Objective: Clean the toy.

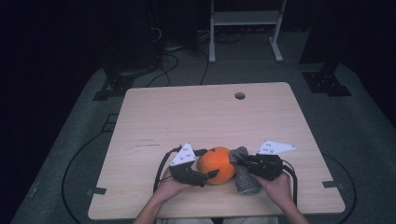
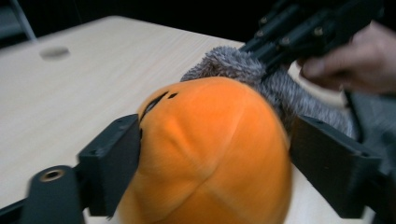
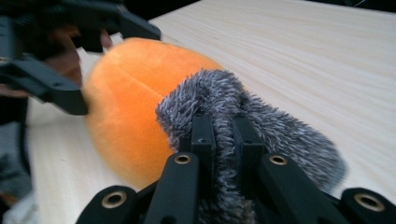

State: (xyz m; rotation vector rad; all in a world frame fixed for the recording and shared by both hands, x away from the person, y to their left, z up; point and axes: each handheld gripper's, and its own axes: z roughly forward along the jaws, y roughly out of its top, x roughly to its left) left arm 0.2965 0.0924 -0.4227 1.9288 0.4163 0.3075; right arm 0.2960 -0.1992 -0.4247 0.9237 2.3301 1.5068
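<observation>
Your left gripper (image 1: 212, 173) sits near the front edge of the table (image 1: 159, 112), left of centre. Its jaws straddle the orange plush ball (image 1: 215, 164), one on each flank. In the left gripper view the ball (image 2: 210, 154) bulges between the two pads (image 2: 114, 163), which sit at its sides without visibly denting it, so I read the jaws as open around it rather than clamped. If you want a hold, close evenly across the widest part, because soft plush squirms out of an off-centre pinch.

The ball rests on the table, touching the grey fuzzy sock (image 1: 243, 172) just to its right. The sock's cuff lies against the ball's right side and its toe end points toward the front edge.

Your right gripper (image 1: 239, 162) is clamped tight on the sock's cuff; in the right gripper view the jaws are buried in the grey pile (image 3: 243, 116). I judge the step to be working the sock and ball together or apart, so keep the right grip firm and move the left slowly.

The front edge is close under both hands (image 1: 170, 186), so avoid pulling toward yourself. Bare wood lies open toward the back edge and both sides; the small round hole (image 1: 239, 95) near the back is well clear.
</observation>
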